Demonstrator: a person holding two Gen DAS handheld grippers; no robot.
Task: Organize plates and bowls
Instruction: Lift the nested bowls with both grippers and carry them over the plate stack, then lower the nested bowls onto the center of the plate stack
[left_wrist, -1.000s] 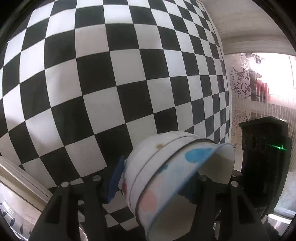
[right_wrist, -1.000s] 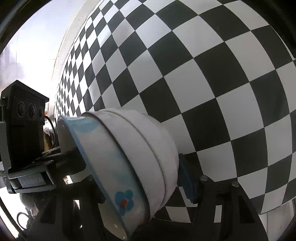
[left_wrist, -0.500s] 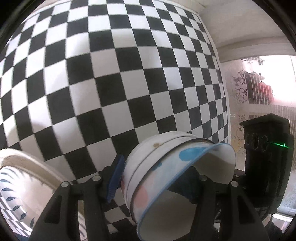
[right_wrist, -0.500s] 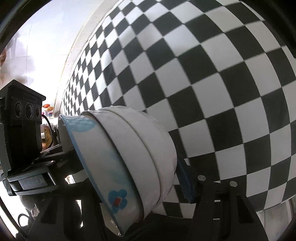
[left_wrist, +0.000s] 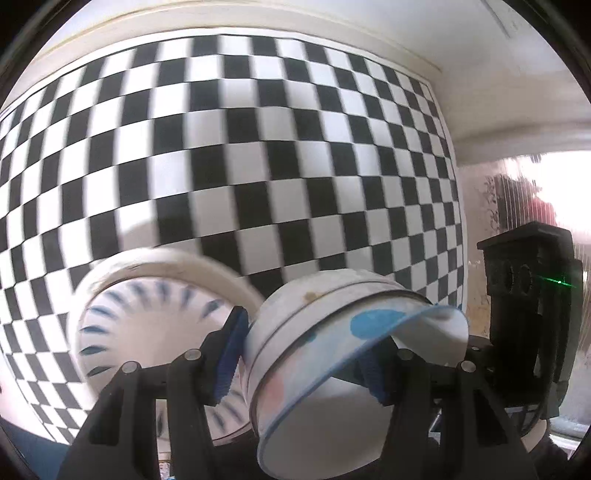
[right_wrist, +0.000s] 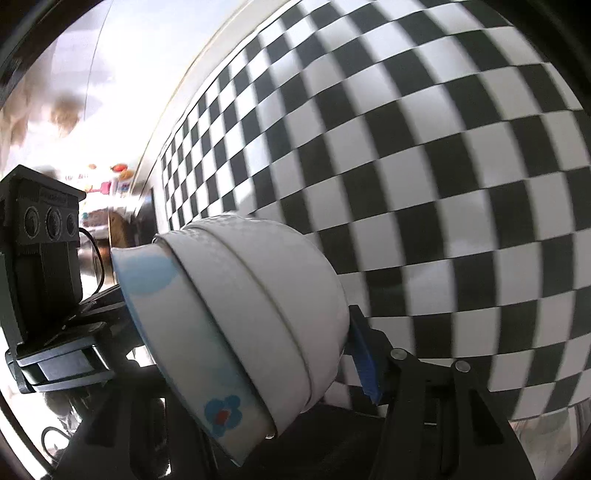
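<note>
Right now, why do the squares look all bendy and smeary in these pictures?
Left wrist view: the fisheye lens bulges the checkered cloth like a ball, and motion smears its squares and the blue-leaf plate. Right wrist view: same curving, blurred squares; the stacked bowls stay sharper, and bright glare washes out the upper left.

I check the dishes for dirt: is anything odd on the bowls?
Yes. The nested white ceramic bowls, held tilted between both grippers, carry a small brown stain on the outer bowl's wall.

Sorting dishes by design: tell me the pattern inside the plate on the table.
Blue leaf-like dashes ringing the white plate; left wrist view.
</note>
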